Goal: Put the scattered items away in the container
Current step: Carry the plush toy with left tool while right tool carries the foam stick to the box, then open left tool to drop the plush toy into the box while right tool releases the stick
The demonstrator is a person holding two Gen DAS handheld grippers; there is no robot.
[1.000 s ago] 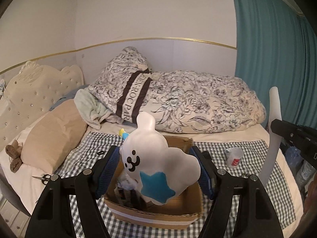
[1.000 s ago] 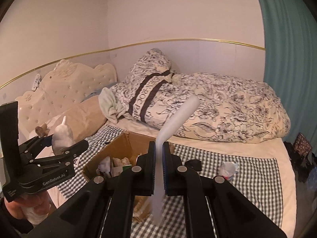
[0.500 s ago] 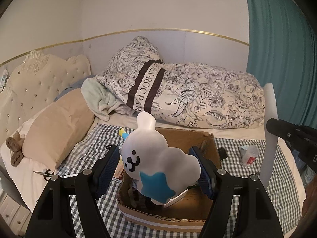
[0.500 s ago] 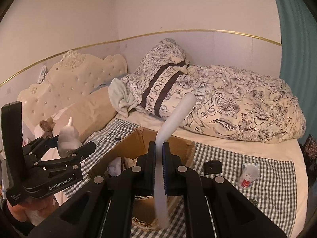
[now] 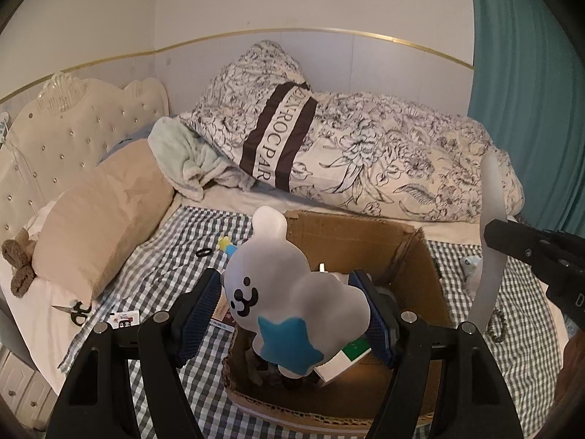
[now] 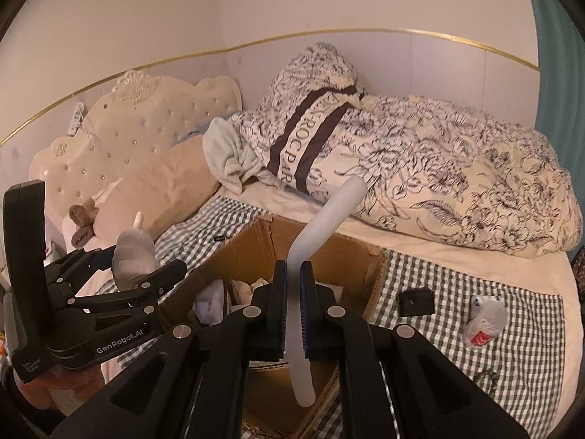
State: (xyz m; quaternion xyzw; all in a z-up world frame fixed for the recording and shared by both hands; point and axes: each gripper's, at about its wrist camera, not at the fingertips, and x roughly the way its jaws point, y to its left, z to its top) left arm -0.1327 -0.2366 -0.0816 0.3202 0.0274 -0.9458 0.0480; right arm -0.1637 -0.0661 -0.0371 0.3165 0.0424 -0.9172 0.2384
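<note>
A white plush toy (image 5: 292, 292) with a cat face and a blue star hangs over the near left part of an open cardboard box (image 5: 365, 234) on the checked bed cover. My left gripper (image 5: 289, 303) is shut on the toy's sides. Several items lie in the box, among them a white and green carton (image 5: 347, 360). In the right wrist view, my right gripper (image 6: 292, 285) is shut on a long white bent stick (image 6: 329, 219) above the box (image 6: 343, 256). The stick's lower end hangs over the box's near side. The left gripper (image 6: 135, 267) with the toy (image 6: 133, 252) shows at the left.
Scissors (image 5: 75, 309), a small card (image 5: 126, 319), a black hair tie (image 5: 203, 252) and a yellow-blue bit (image 5: 225, 243) lie left of the box. To its right are a black block (image 6: 415, 301), a crumpled plastic bottle (image 6: 484, 322) and a bead string (image 5: 497, 325). Pillows and a floral quilt (image 5: 402, 168) lie behind.
Both grippers have come forward and down toward the box, which now looks larger and nearer. The toy and the stick stay gripped as before.
</note>
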